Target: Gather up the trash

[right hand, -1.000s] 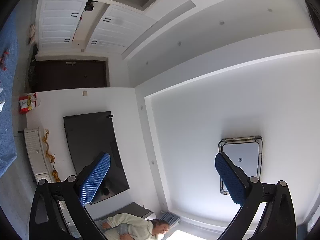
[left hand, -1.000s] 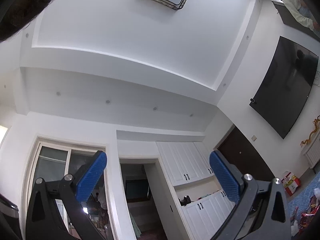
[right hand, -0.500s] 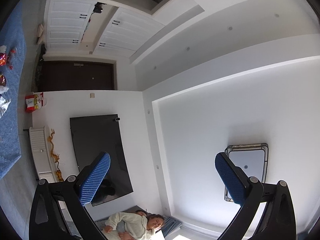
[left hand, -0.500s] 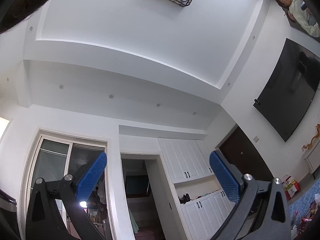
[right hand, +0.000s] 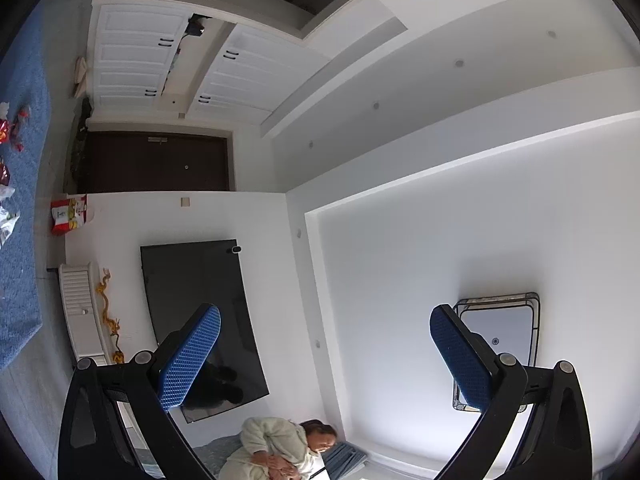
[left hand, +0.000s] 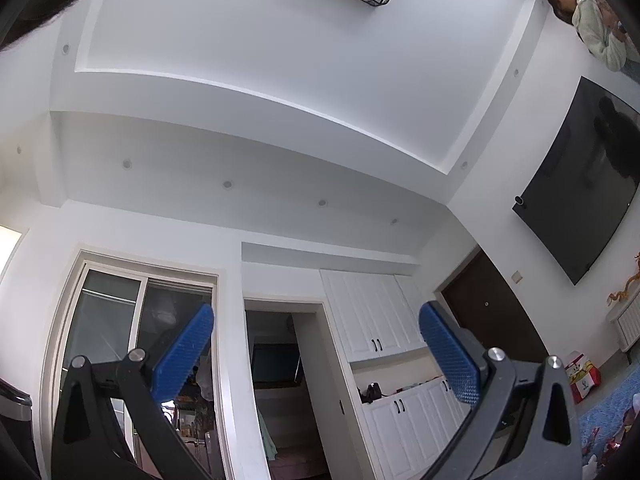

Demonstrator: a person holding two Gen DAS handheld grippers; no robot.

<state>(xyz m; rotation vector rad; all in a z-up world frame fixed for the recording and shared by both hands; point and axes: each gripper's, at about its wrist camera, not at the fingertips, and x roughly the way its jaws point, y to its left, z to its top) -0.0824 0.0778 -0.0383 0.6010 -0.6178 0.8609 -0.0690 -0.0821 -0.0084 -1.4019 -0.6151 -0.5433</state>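
Left claw: the left gripper point(left hand: 316, 354), black-armed with blue dimpled pads point(left hand: 182, 354), is standing spread wide, grasping nothing and tilting up at the ceiling.
Right claw: the right gripper point(right hand: 326, 358), of the same build, is likewise gaping wide with nothing between its blue pads point(right hand: 190, 356), its view rolled sideways.
Trash: crumpled red and silvery snack wrappers point(right hand: 10, 132) are lying on the blue pile rug point(right hand: 24, 240) at 9 o'clock in the right view, well apart from both claws; in the left view only a few scraps point(left hand: 608, 440) are showing at 4 o'clock.
Only in the left view: a glazed sliding door point(left hand: 136, 344) is showing behind the left pad, at 7 o'clock, and a dark open doorway point(left hand: 284, 392) at 6 o'clock.
Only in the right view: a white slatted cabinet point(right hand: 78, 312) with a golden dragon ornament point(right hand: 108, 312) is standing at 8 o'clock.
In both views: a person in a pale fleece top point(right hand: 276, 448) is sitting at 6 o'clock on the right, 1 o'clock on the left point(left hand: 596, 28).
Room: a black wall-mounted television point(left hand: 580, 184), a dark brown door point(right hand: 156, 164), white panelled cupboards point(left hand: 372, 320), a red and white carton point(right hand: 68, 214) and a black-framed rectangular ceiling lamp point(right hand: 498, 352) are filling the white room.
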